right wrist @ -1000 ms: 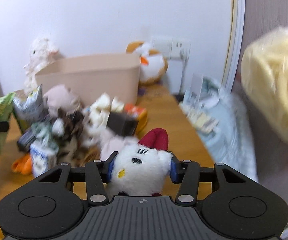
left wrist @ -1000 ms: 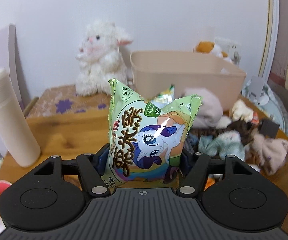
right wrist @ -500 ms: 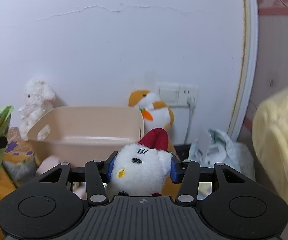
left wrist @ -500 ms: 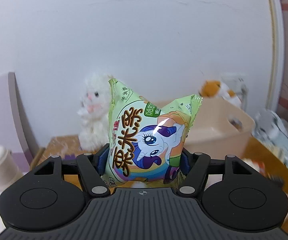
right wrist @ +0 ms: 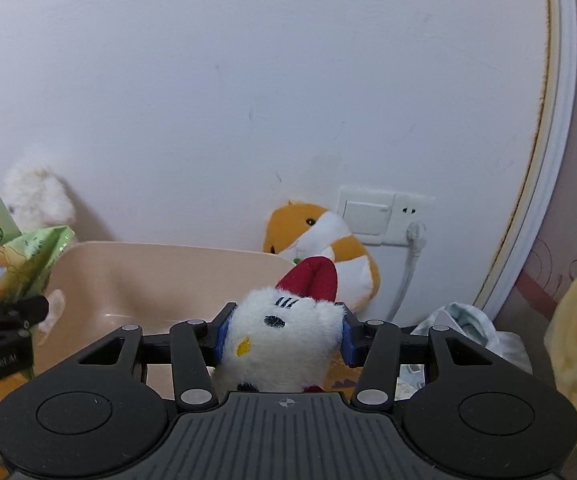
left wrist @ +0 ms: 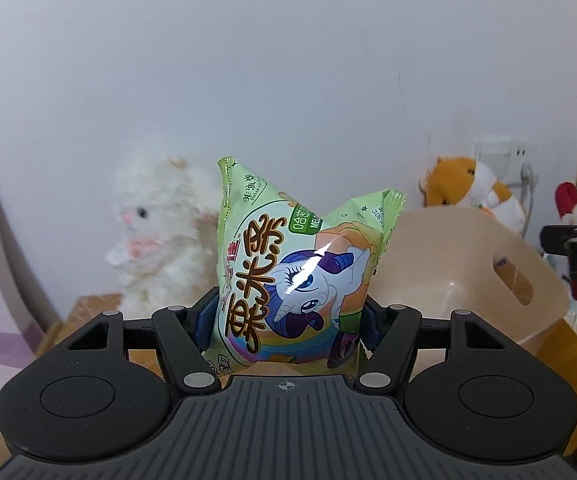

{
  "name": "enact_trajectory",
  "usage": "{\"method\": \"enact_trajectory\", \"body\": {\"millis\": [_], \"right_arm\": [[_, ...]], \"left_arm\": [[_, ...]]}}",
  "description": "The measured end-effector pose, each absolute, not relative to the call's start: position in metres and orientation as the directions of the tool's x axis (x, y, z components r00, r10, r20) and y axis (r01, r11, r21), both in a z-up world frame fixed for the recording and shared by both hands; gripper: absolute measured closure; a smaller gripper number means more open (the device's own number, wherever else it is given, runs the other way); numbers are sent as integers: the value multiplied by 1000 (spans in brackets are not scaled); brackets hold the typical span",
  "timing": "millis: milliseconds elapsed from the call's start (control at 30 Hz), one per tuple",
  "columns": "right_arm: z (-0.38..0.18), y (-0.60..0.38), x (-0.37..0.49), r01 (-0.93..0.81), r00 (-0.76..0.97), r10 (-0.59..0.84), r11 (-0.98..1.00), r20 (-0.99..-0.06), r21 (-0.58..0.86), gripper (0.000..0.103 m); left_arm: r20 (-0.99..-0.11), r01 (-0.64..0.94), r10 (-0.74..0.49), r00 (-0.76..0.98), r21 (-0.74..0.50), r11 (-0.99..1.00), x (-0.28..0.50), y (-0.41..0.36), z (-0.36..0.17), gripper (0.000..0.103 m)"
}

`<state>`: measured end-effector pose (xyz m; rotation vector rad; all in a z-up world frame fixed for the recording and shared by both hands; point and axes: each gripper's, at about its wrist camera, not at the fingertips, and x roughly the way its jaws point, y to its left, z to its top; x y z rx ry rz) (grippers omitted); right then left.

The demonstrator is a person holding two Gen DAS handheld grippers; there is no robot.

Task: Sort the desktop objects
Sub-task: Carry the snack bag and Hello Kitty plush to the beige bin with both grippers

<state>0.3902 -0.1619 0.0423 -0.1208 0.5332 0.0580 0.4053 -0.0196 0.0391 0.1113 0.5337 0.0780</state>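
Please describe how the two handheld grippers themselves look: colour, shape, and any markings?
Both are matte black plastic. The left gripper and right gripper share a ribbed grey centre, round discs on each side, silver rivets, angular linkages, and blue-padded fingers. White lettering marks the left gripper's side.
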Motion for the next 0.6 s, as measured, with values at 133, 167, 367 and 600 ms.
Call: {"method": "enact_trajectory", "body": {"millis": [133,167,367,600], "right_arm": [[21,-147,421,-90,828,12,990,-560,-113,56],[15,-142,427,-88,826,2,988,-563,-126,56],[-13,-127,456,-117,793,10,984,-609,-137,56],[-17,-128,447,-139,801,15,977,-599,-161,36]], "left_arm": [[-570,-38,75,818,77,996,434,-16,26,35],[-589,-33,61,806,60,998,440,-15,21,35],[-635,-17,48,771,55,998,463,-18,4,34],[-635,59,-6,772,63,996,456,-25,-5,18]]}}
